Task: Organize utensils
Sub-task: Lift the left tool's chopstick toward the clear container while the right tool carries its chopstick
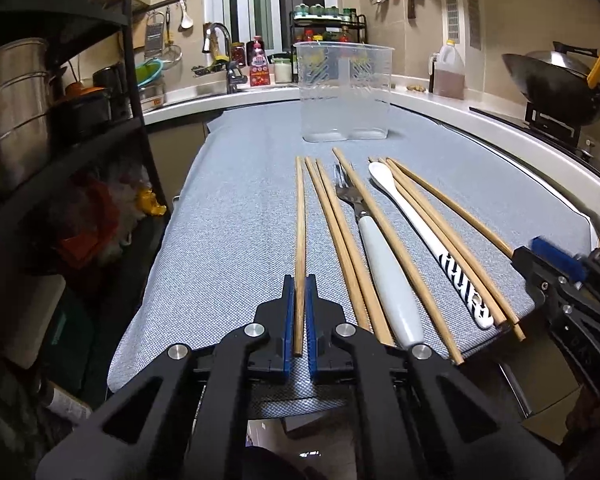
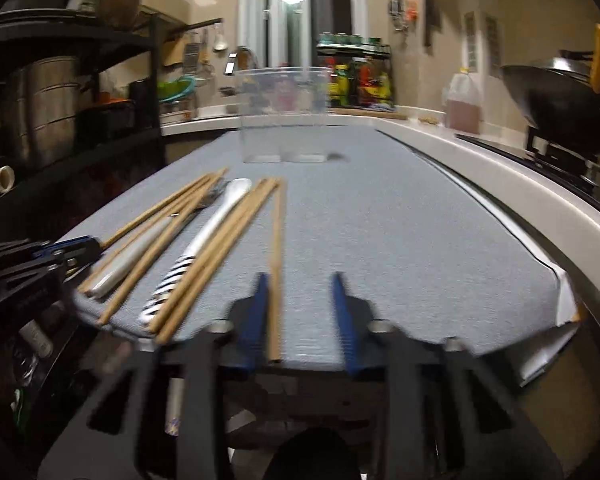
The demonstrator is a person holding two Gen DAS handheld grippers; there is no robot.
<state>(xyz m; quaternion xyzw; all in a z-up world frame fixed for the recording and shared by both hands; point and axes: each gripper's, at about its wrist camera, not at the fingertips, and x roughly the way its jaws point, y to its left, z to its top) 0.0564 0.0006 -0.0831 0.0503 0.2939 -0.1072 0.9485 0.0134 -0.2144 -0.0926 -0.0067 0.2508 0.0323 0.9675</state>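
Left gripper (image 1: 299,300) squeezed on the far-left chopstick (image 1: 300,216), lying flat on the gray bench (image 1: 228,200). Right gripper (image 2: 303,300) spread wide around another chopstick (image 2: 277,248), not pinching. Clear holder (image 1: 343,92) standing well behind. Could slip or swing sideways if lifted by the very end.

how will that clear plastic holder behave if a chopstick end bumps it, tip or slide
The clear holder looks thin-walled and empty, so it is probably light and would likely slide on the grey mat. It stands tall over a narrower base, so a knock near the rim might tip it.
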